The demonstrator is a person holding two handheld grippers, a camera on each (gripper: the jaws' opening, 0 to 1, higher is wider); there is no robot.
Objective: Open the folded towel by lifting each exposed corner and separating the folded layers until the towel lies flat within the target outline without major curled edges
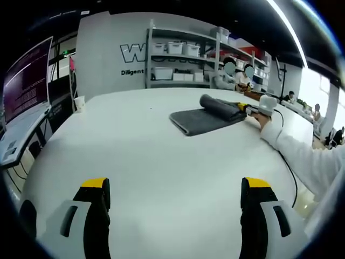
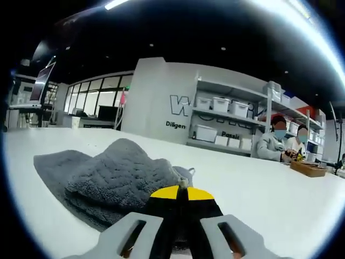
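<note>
The left gripper (image 1: 175,202) hangs over the white table (image 1: 140,156) with its jaws wide apart, nothing between them. Further across the table sits the grey towel (image 1: 207,116), partly rolled up at its far side, and the right gripper (image 1: 249,109) is touching that roll, white sleeve (image 1: 302,156) behind it.

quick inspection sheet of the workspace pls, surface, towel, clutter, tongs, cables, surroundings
surface: white table, bare in front of the left tongs
job's things: grey towel, folded, top layer rolled back; no target outline seen
clutter: paper cup near the far left edge
grippers: left tongs open, well short of the towel; right tongs shut on the towel's edge
cables: black cable trailing beside the sleeve
surroundings: shelves with white bins, monitor at left, seated people in the background
</note>
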